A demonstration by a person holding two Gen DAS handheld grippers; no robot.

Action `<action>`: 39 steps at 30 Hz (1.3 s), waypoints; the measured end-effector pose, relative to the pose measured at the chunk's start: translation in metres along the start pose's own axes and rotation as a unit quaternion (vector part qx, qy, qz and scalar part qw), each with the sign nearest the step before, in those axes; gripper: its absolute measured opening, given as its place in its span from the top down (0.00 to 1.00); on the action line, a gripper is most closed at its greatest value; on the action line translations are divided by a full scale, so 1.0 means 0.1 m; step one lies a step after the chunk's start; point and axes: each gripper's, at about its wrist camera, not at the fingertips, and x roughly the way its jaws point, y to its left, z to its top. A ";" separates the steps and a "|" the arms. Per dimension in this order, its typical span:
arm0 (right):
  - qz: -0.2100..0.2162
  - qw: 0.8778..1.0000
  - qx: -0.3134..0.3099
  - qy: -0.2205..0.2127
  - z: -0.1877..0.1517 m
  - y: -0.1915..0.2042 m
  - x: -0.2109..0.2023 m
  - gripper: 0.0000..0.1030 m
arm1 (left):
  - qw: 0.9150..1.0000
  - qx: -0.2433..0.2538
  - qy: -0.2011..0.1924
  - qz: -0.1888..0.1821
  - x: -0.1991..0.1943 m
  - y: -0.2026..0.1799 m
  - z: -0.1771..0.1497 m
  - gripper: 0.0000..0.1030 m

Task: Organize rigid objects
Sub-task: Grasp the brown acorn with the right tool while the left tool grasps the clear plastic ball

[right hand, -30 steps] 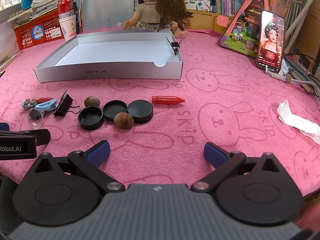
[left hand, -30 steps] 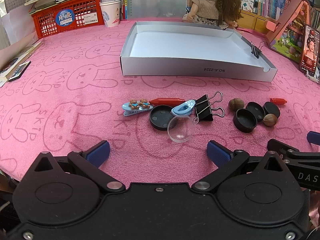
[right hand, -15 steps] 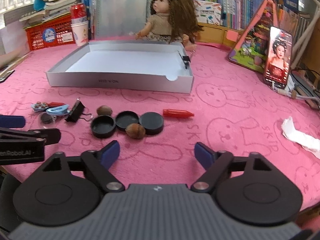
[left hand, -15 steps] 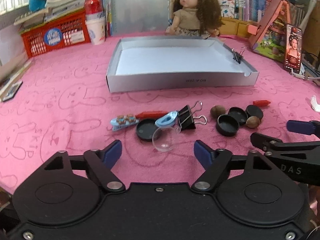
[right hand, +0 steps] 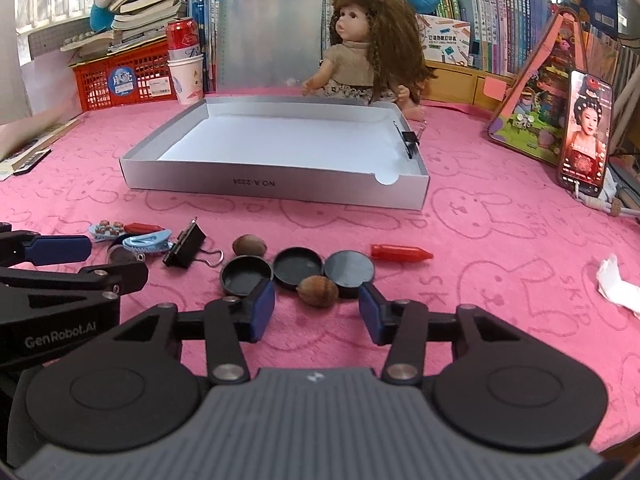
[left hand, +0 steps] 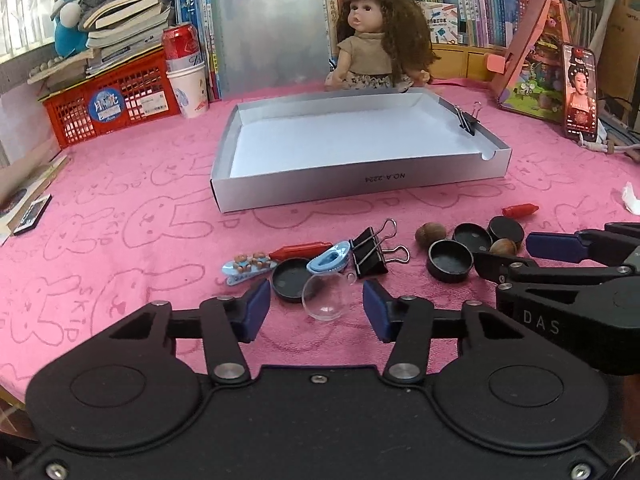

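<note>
left gripper [left hand: 315,311] spread, empty, bracketing clear glass dome [left hand: 326,297] | right gripper [right hand: 317,311] spread, empty, facing brown nut [right hand: 318,290] | advice: centre the dome before closing gently; probably slippery

- In your right view the left tongs [right hand: 60,258] cover part of the small pile at the left, so the black cap [right hand: 120,256] there shows only a sliver.
- In your left view the right tongs [left hand: 560,256] hide part of one nut [left hand: 503,246].
- The doll's [left hand: 376,36] legs sit behind the tray's far wall [left hand: 328,100].
- The white scrap [left hand: 632,200] is cut off by the left view's edge.
</note>
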 end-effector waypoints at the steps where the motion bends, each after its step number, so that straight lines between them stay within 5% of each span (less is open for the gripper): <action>1: -0.001 1.000 0.000 -0.001 0.00 0.01 0.00 0.53 | 1.000 0.001 0.000 -0.002 0.00 0.00 0.00 0.53; 21: -0.022 1.000 -0.005 -0.010 0.00 0.05 0.02 0.70 | 1.000 0.008 -0.003 -0.008 0.11 -0.01 -0.04 0.74; 39: -0.015 1.000 -0.006 -0.016 0.04 0.03 -0.05 0.74 | 0.999 0.004 -0.011 -0.030 0.00 0.01 0.02 0.74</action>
